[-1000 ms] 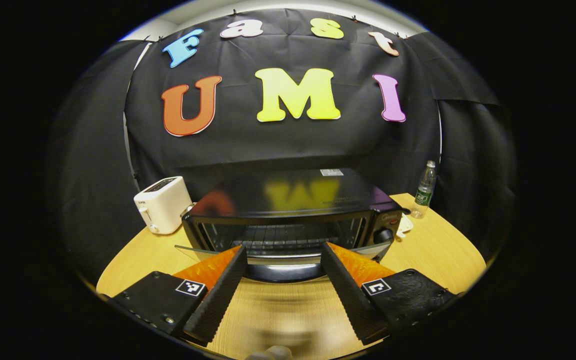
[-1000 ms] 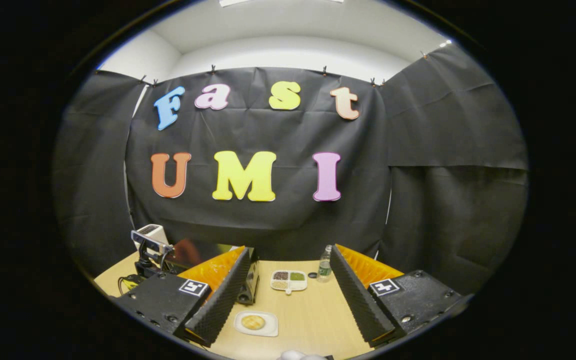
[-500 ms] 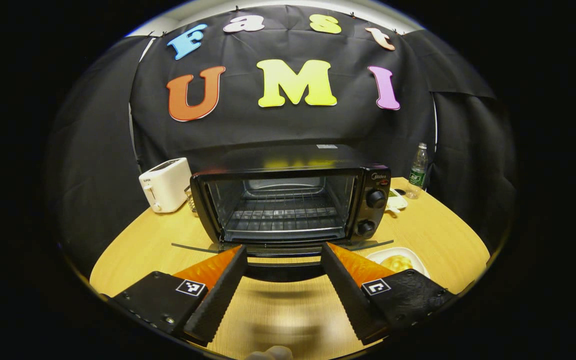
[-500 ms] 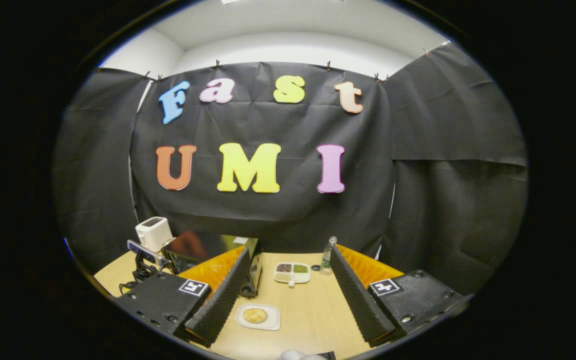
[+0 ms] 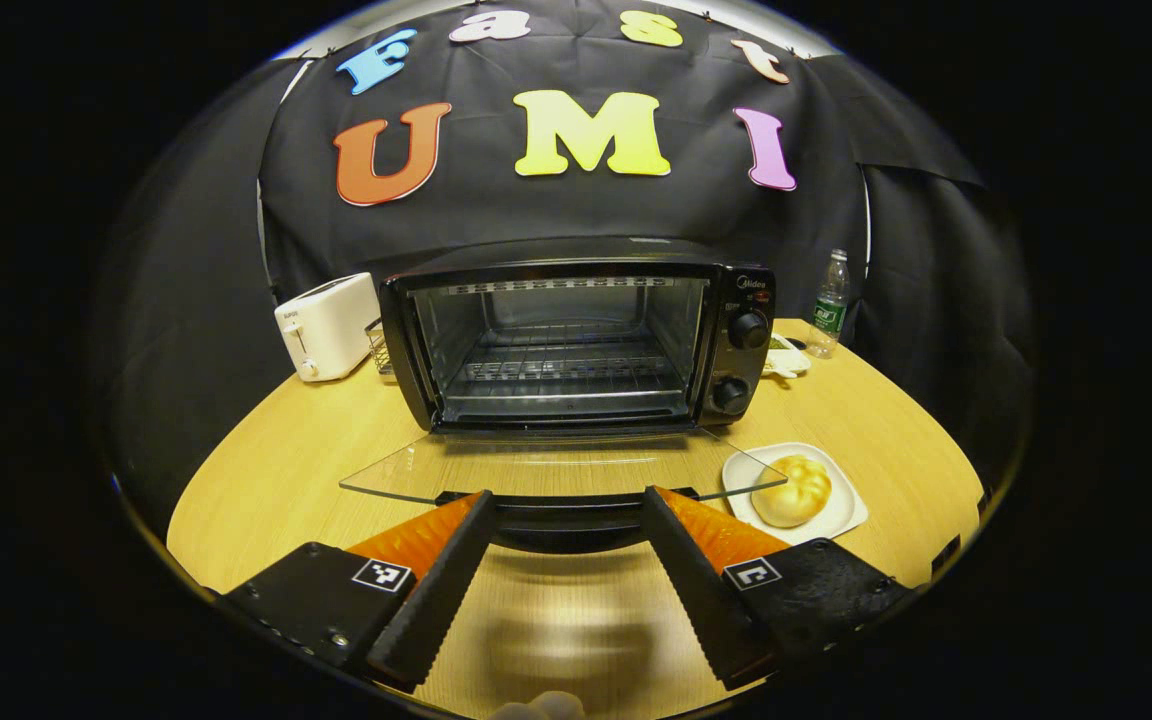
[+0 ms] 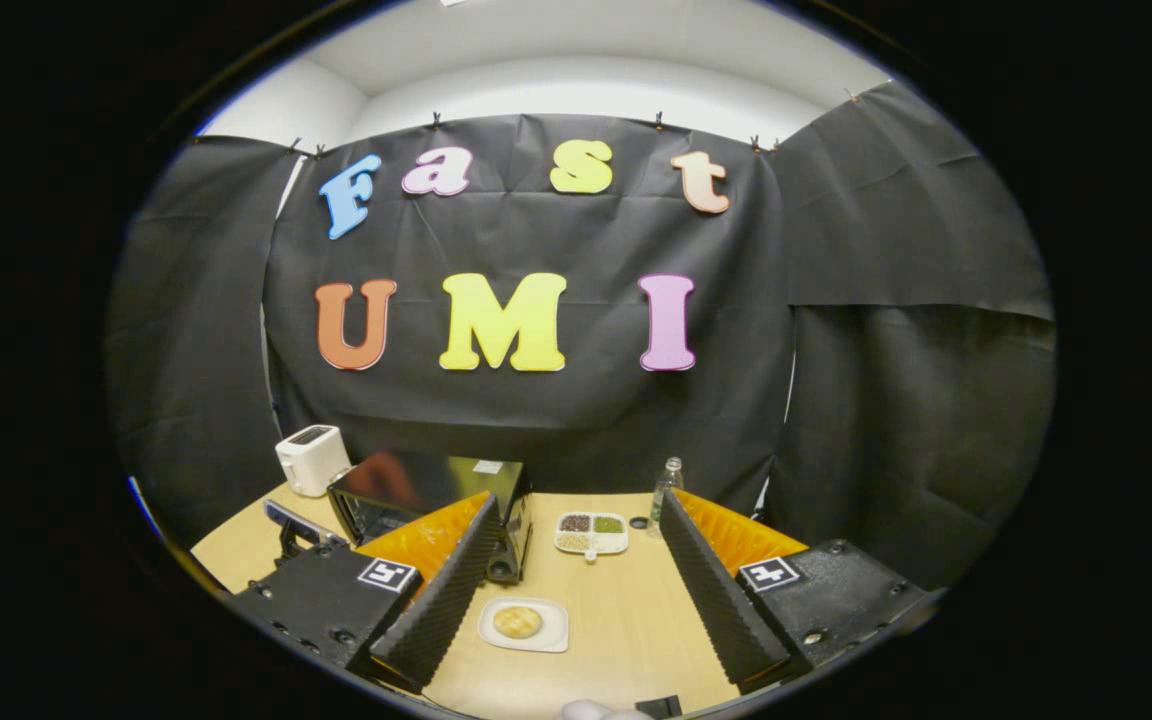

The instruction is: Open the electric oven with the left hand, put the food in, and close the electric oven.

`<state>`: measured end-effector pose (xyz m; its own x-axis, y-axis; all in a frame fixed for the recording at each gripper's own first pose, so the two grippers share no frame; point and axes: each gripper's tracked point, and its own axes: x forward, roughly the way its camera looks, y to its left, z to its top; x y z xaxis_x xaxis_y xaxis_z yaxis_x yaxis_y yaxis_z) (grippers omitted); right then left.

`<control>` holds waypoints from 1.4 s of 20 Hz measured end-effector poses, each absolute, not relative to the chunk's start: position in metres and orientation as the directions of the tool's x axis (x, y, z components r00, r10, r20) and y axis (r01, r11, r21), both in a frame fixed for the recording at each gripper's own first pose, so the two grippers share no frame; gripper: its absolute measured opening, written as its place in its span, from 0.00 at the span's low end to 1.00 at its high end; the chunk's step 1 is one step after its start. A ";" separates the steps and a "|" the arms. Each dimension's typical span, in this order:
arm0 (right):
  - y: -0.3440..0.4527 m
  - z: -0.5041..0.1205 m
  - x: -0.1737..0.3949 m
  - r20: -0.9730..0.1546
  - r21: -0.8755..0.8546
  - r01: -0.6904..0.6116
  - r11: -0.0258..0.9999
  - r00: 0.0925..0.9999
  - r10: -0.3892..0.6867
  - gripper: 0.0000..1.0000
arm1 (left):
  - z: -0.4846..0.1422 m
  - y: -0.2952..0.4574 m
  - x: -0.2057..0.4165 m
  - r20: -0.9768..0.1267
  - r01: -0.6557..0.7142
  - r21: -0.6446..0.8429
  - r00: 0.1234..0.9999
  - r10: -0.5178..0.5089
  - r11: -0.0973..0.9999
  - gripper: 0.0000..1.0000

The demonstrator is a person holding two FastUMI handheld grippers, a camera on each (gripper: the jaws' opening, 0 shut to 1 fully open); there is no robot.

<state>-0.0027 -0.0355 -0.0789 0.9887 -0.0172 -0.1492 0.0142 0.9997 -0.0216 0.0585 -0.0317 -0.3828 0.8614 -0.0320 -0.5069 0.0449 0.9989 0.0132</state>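
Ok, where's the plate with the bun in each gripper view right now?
Left gripper view: the plate with the bun sits lower right, on the table right of the open oven door.
Right gripper view: the plate with the bun lies low centre, between the fingers.
Shared landmark: the white toaster, left of the oven.

L gripper (image 5: pixel 564 510) & R gripper (image 6: pixel 576 515) jaws apart.

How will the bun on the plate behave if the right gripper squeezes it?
The bun looks puffy and glossy, so it probably squashes under a firm pinch. Its rounded, lobed top may let the pads slip. It sits loose on a shallow white plate, so a sideways nudge could slide it, or the light-looking plate, across the table.
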 end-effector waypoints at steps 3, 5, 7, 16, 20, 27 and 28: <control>-0.036 -0.081 -0.002 -0.156 -0.021 0.016 1.000 0.988 -0.019 1.00 | -0.401 -0.030 0.049 -0.557 0.037 0.002 0.830 -0.030 0.999 0.98; -0.037 -0.083 -0.002 -0.159 -0.021 0.017 1.000 0.987 -0.020 1.00 | -0.410 -0.032 0.047 -0.576 0.039 -0.011 0.817 -0.038 0.999 0.97; -0.040 -0.087 -0.001 -0.166 -0.025 0.022 0.999 0.986 -0.026 1.00 | -0.423 -0.031 0.045 -0.603 0.040 -0.001 0.797 -0.033 0.999 0.96; -0.043 -0.102 0.002 -0.204 -0.013 0.024 1.000 0.979 -0.026 1.00 | -0.440 -0.036 0.039 -0.640 0.048 -0.006 0.768 -0.041 0.999 0.93; -0.044 -0.096 0.004 -0.191 -0.009 0.026 1.000 0.981 -0.027 1.00 | -0.434 -0.037 0.042 -0.623 0.051 -0.022 0.780 -0.054 0.998 0.93; -0.042 -0.088 0.009 -0.117 -0.022 0.014 1.000 0.993 -0.016 1.00 | -0.329 -0.024 0.046 -0.451 0.040 0.002 0.892 -0.035 0.999 0.94; -0.041 -0.091 0.009 -0.102 -0.034 0.010 0.999 0.995 -0.014 1.00 | -0.303 -0.023 0.045 -0.409 0.044 0.006 0.912 -0.038 0.999 0.94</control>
<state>0.0091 -0.0410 -0.0908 0.9947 -0.0136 -0.1020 0.0102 0.9994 -0.0341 0.0447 -0.0232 -0.3027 0.9118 -0.0377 -0.4089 0.0438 0.9990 0.0055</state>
